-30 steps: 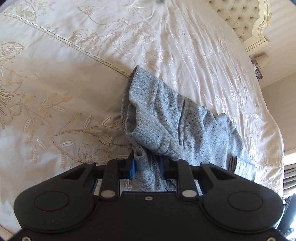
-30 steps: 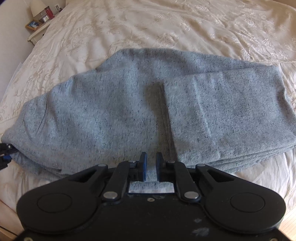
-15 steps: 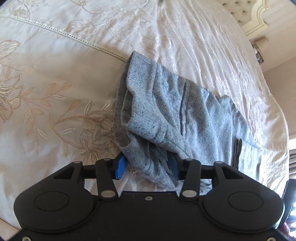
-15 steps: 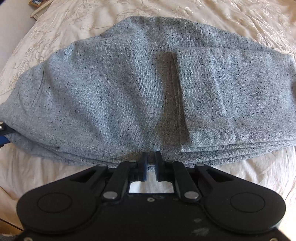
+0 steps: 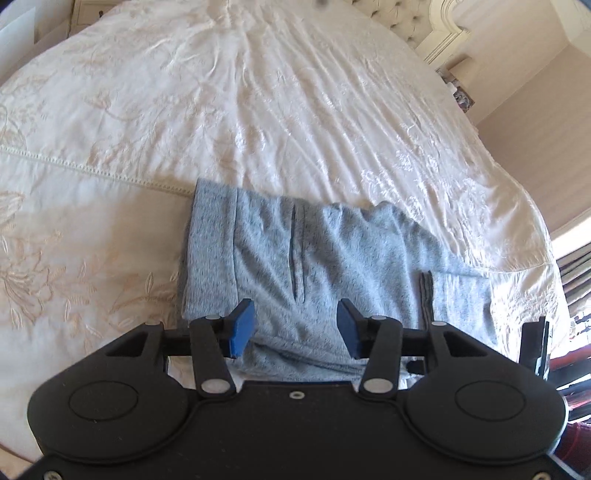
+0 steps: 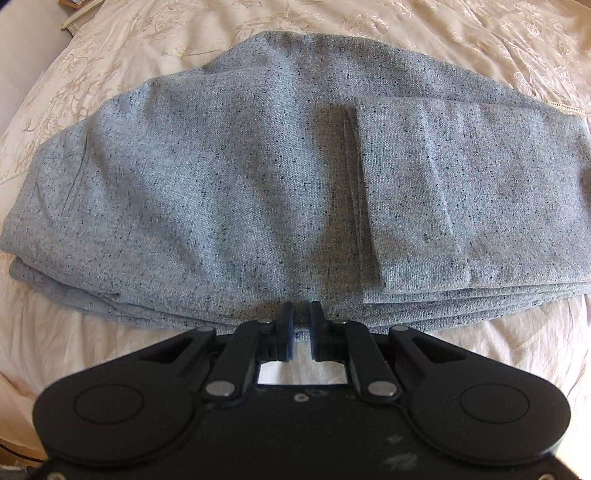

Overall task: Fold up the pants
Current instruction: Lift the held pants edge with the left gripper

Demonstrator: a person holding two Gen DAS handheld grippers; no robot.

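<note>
Grey speckled pants (image 6: 240, 166) lie folded in several layers on a cream embroidered bedspread (image 6: 480, 29). My right gripper (image 6: 303, 317) sits at the stack's near edge, its jaws nearly together, pinching the fabric edge between the blue pads. In the left wrist view the pants (image 5: 332, 251) show the waistband end and a pocket slit. My left gripper (image 5: 295, 321) hovers over their near edge. Its jaws are opening, and the blue pads (image 5: 242, 325) stand wide apart and do not press the cloth below them.
The bedspread (image 5: 258, 92) stretches far beyond the pants to a tufted headboard (image 5: 406, 22). A bedside table with small items (image 5: 460, 96) stands at the right. The bed's corner drops off at the right near striped curtains (image 5: 576, 273).
The left gripper let go of the bunched fabric, opened wide and rose; the pants now lie flat beneath it. The right gripper moved closer to the pants' near edge, still nearly closed.
</note>
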